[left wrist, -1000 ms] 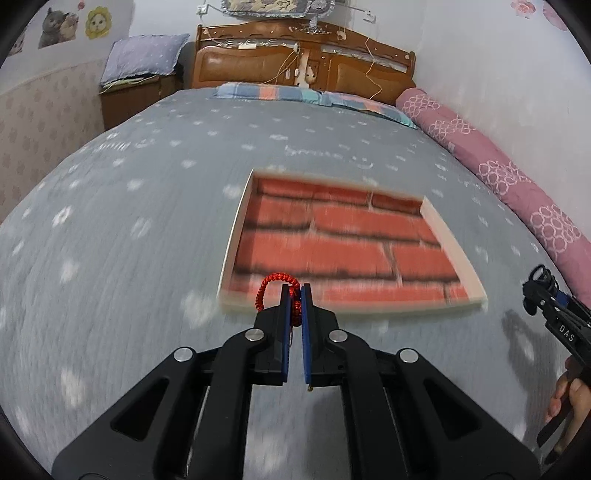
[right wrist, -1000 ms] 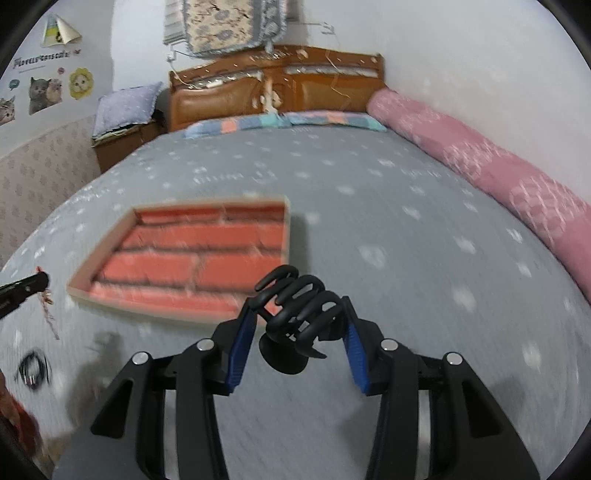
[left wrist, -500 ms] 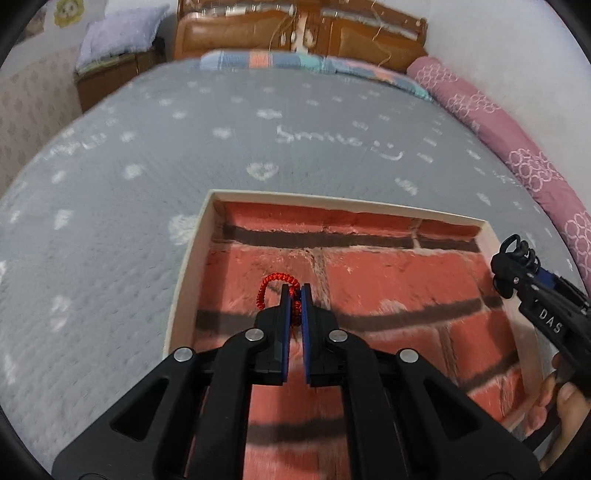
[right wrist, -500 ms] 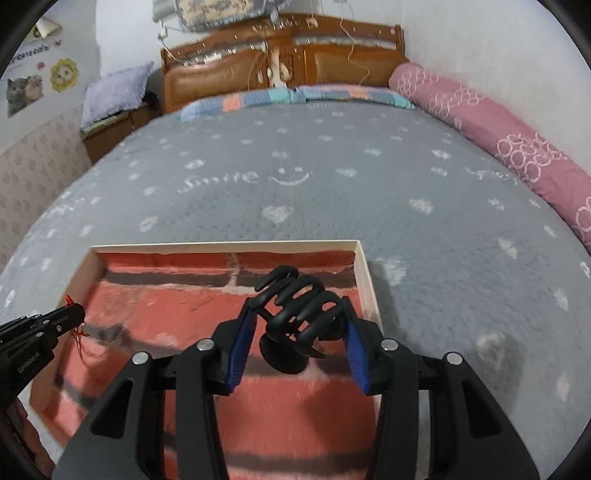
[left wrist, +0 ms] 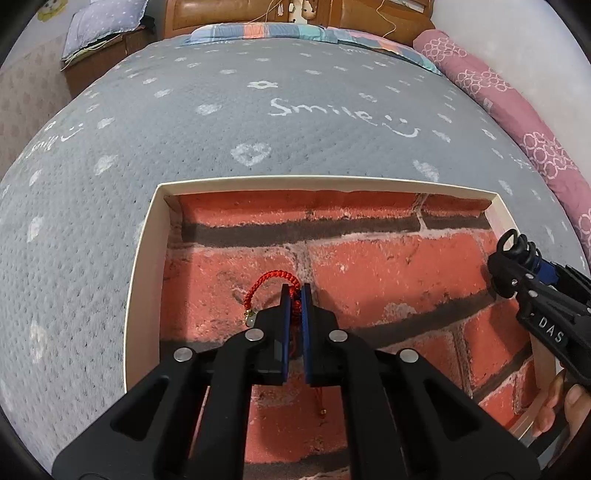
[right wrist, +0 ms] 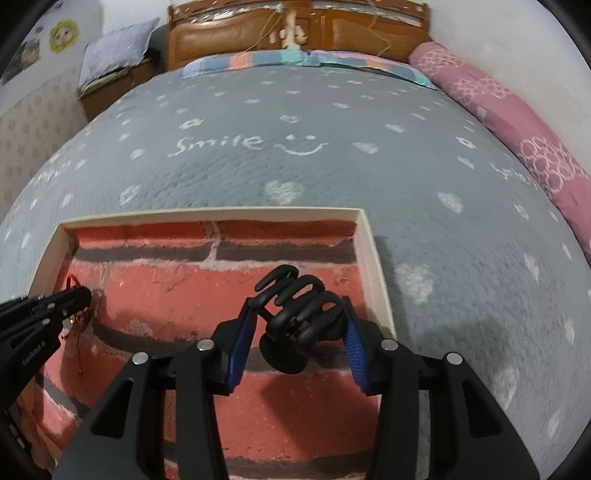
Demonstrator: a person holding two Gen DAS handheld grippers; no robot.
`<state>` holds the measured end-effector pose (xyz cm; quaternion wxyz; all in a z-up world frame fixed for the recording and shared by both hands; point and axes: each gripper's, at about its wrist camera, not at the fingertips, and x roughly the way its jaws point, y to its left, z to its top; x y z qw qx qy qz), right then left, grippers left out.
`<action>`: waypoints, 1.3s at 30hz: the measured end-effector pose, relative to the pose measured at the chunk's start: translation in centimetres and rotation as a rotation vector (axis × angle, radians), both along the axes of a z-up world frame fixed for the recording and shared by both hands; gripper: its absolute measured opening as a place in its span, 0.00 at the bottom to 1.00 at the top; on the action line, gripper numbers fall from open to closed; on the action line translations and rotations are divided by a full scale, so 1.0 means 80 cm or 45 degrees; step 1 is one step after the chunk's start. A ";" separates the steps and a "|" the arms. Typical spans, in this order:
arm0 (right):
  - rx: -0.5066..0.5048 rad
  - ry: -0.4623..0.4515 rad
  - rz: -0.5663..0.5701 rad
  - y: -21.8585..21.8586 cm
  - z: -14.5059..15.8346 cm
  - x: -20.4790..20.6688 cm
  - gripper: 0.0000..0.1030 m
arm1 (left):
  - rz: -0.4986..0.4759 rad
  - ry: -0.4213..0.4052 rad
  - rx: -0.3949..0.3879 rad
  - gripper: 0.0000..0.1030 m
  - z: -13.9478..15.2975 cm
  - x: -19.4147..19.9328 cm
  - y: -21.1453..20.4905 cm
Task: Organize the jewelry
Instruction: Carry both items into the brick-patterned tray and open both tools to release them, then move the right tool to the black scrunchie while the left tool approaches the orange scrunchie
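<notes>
A shallow cream-rimmed box (left wrist: 142, 251) (right wrist: 373, 258) with a red brick print inside lies on the grey bedspread. My left gripper (left wrist: 294, 291) is shut on a red braided cord bracelet (left wrist: 269, 277), whose loop sticks out to the left over the box's left part; a thin tail with a small bead hangs below. My right gripper (right wrist: 297, 312) is shut on a black claw hair clip (right wrist: 295, 306), held over the box's right part near its right rim. Each gripper shows in the other's view: the right gripper (left wrist: 517, 258), the left gripper (right wrist: 79, 297).
The grey bedspread (right wrist: 332, 166) with white hearts and "Smile" print spreads around the box. A pink rolled blanket (left wrist: 517, 110) lies along the right edge. A wooden headboard (right wrist: 295, 33) and a bedside cabinet (right wrist: 107, 88) stand at the back. A person's fingers (left wrist: 565, 402) hold the right gripper.
Both grippers have moved forward and down from in front of the box to over its inside. The bracelet and the hair clip stay gripped.
</notes>
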<state>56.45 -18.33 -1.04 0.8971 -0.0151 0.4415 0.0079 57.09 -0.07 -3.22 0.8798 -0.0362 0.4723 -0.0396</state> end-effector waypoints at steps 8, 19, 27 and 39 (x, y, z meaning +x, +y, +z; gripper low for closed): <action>-0.001 0.086 0.009 0.002 -0.012 0.008 0.44 | 0.005 0.017 0.019 0.04 -0.003 0.006 0.001; 0.080 -0.070 0.058 -0.012 0.029 -0.039 0.69 | 0.018 -0.131 0.049 0.67 0.044 -0.042 0.006; 0.063 -0.220 0.050 -0.031 0.065 -0.156 0.85 | 0.040 -0.283 -0.029 0.94 0.102 -0.163 0.042; 0.091 -0.274 -0.016 -0.068 0.061 -0.326 0.86 | 0.076 -0.345 0.014 0.95 0.118 -0.344 0.069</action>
